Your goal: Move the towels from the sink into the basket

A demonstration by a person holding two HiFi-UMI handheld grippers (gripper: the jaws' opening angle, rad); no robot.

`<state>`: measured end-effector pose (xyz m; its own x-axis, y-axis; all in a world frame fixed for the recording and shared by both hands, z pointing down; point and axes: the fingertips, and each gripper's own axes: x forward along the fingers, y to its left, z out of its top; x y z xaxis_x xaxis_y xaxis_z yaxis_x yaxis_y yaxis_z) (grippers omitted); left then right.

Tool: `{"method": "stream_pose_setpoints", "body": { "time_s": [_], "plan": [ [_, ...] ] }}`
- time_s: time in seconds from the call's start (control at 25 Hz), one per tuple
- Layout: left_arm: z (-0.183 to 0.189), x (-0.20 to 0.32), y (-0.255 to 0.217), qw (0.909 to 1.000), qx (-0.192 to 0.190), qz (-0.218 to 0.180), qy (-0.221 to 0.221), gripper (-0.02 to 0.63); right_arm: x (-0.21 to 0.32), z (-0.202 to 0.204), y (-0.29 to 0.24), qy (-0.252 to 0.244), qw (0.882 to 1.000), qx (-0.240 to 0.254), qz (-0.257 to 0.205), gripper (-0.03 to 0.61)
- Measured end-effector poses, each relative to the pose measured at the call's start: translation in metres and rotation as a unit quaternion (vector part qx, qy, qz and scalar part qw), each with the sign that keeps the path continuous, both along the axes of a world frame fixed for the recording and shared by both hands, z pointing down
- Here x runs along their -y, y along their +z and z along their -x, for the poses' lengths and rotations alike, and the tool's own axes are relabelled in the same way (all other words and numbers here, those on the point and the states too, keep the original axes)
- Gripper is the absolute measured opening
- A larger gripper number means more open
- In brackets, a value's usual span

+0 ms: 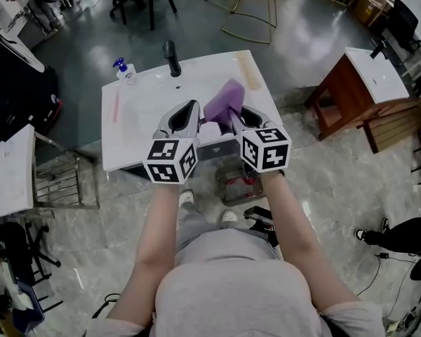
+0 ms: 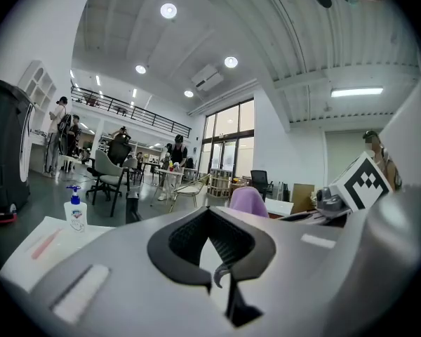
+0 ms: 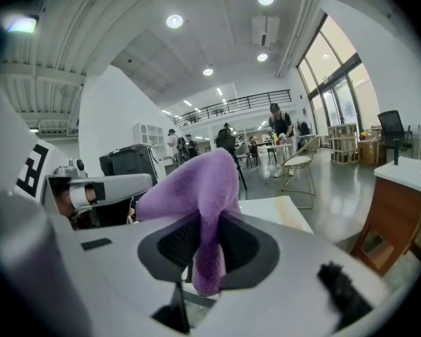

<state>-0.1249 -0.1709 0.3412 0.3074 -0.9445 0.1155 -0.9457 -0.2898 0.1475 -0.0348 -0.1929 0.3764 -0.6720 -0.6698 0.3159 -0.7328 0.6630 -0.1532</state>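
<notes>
A purple towel hangs bunched from my right gripper, which is shut on it above the white sink counter. In the right gripper view the towel fills the gap between the jaws of the right gripper and droops below them. My left gripper is level beside it on the left, and the tips of the left gripper meet with nothing between them. The towel shows past its right jaw. A wire basket sits on the floor below the counter's front edge.
A black faucet and a soap bottle stand at the counter's back. A wooden cabinet with a white top is to the right and a metal rack to the left. Chairs stand behind the counter.
</notes>
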Motion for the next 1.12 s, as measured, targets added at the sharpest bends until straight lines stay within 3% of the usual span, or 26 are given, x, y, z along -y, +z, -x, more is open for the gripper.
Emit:
{"method": "stream_pose_setpoints", "body": {
  "time_s": [0.44, 1.12],
  "plan": [
    [-0.070, -0.004, -0.001, 0.9994, -0.002, -0.004, 0.034, 0.006, -0.010, -0.078, -0.003, 0.043, 0.999, 0.002, -0.015, 0.081],
    [-0.134, -0.022, -0.001, 0.9867, 0.007, 0.006, 0.162, 0.006, -0.041, -0.139, -0.018, 0.164, 0.986, 0.017, -0.030, 0.081]
  ]
}}
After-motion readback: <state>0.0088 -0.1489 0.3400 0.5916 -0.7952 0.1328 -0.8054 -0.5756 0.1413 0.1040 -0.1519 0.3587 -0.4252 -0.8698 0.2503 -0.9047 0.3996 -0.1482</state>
